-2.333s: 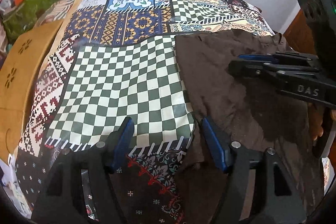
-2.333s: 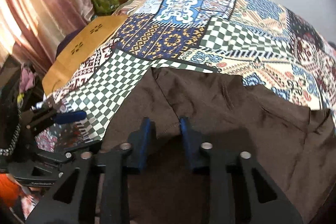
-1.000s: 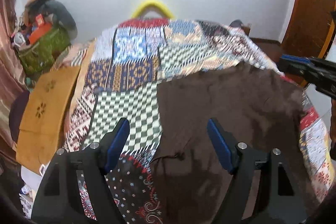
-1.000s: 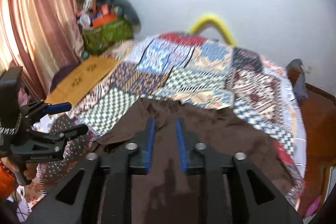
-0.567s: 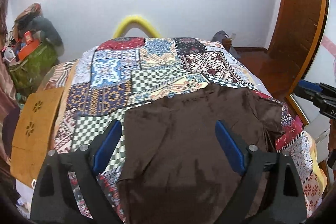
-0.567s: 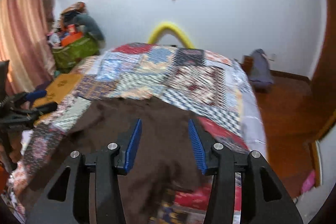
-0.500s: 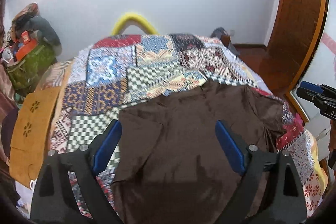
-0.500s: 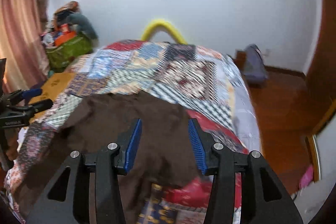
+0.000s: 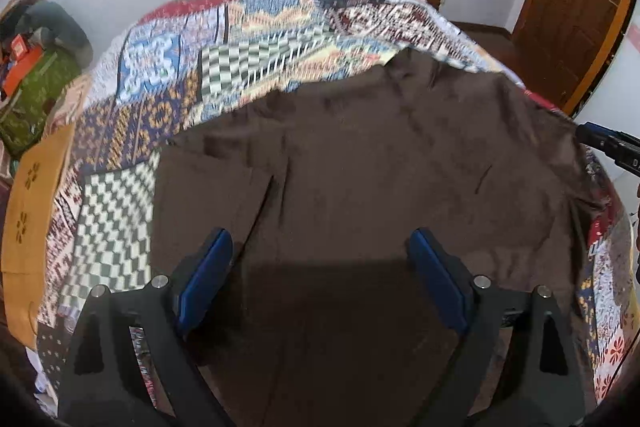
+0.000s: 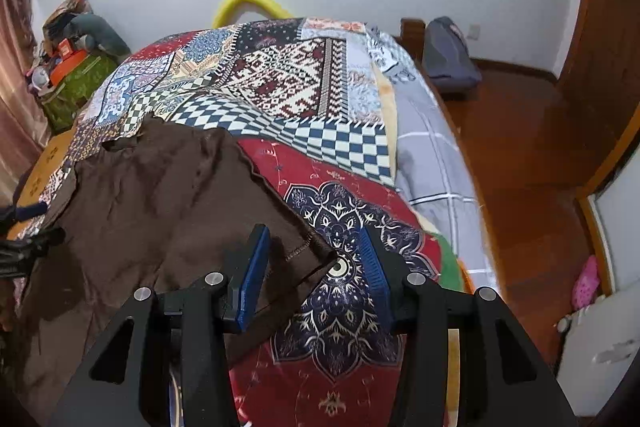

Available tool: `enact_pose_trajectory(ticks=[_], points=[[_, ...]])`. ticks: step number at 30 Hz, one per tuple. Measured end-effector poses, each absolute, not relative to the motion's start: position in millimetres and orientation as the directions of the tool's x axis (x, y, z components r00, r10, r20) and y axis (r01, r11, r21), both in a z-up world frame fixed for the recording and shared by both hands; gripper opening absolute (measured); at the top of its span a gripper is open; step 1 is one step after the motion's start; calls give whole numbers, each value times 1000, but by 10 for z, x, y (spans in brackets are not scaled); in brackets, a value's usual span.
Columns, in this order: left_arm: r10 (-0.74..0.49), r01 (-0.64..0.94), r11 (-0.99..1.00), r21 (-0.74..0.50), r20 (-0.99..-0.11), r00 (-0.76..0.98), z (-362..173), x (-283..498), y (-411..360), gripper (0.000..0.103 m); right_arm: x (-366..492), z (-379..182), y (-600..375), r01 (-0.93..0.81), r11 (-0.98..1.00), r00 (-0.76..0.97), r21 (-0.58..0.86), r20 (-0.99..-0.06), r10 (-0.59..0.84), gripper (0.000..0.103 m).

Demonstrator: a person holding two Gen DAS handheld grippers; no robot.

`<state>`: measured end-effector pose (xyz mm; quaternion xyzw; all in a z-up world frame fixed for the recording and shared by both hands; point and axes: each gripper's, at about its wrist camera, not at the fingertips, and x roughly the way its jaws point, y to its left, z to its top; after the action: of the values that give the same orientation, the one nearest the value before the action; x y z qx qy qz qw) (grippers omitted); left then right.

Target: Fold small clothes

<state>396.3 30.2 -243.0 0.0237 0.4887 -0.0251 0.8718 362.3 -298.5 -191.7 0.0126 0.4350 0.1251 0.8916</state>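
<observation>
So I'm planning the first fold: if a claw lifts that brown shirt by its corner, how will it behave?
The brown shirt will probably drape limply: it lies wrinkled, following the patchwork bedspread. It looks thin, so likely light. The rest may drag along, since the corner near the right claw lies loose.

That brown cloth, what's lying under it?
The brown fabric garment lies spread on a colourful patchwork bedspread, which shows all around it. Whatever is beneath the cloth's middle is covered.
</observation>
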Motion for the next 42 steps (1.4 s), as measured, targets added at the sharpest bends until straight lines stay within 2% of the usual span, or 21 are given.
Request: enact_pose_trajectory(ticks=[1,3,6,8,18,21,28,31,33,34,42], points=[[-24,60,998,8,-858,512,-2473,3976,322,91,3614,-1946,-2992,-215,967,586,140,-773,242,38],[-44,44,999,-25,-865,499,-2532,3993,369,91,3601,-1977,-2966,-220,967,589,131,-772,239,23],[-59,26,998,-53,-867,495,-2528,4005,406,91,3541,-1951,-2926,-236,967,607,92,-763,221,8],[-65,24,998,-62,-864,499,-2489,3981,409,91,3522,-1899,-2917,-252,961,607,110,-756,245,6],[-63,32,998,-54,-815,576,-2082,3752,429,91,3449,-1176,-2359,-400,889,606,224,-663,440,6],[-62,21,998,-61,-809,584,-2015,3708,490,91,3537,-1151,-1987,-439,863,585,248,-650,485,6],[-54,-7,997,-71,-811,583,-1966,3590,721,91,3740,-1502,-1176,-499,831,470,244,-730,497,6],[-52,-18,997,-76,-813,580,-1966,3575,797,91,3675,-1504,-1110,-526,820,455,227,-740,496,11],[-51,-22,997,-79,-812,582,-1958,3578,804,91,3609,-1439,-1165,-532,821,478,207,-727,493,23],[-54,-21,996,-82,-811,582,-1953,3585,800,91,3578,-1389,-1222,-533,822,492,201,-717,494,25],[-82,33,996,-77,-810,580,-1916,3700,460,91,3404,-1160,-1686,-510,849,566,136,-690,450,27]])
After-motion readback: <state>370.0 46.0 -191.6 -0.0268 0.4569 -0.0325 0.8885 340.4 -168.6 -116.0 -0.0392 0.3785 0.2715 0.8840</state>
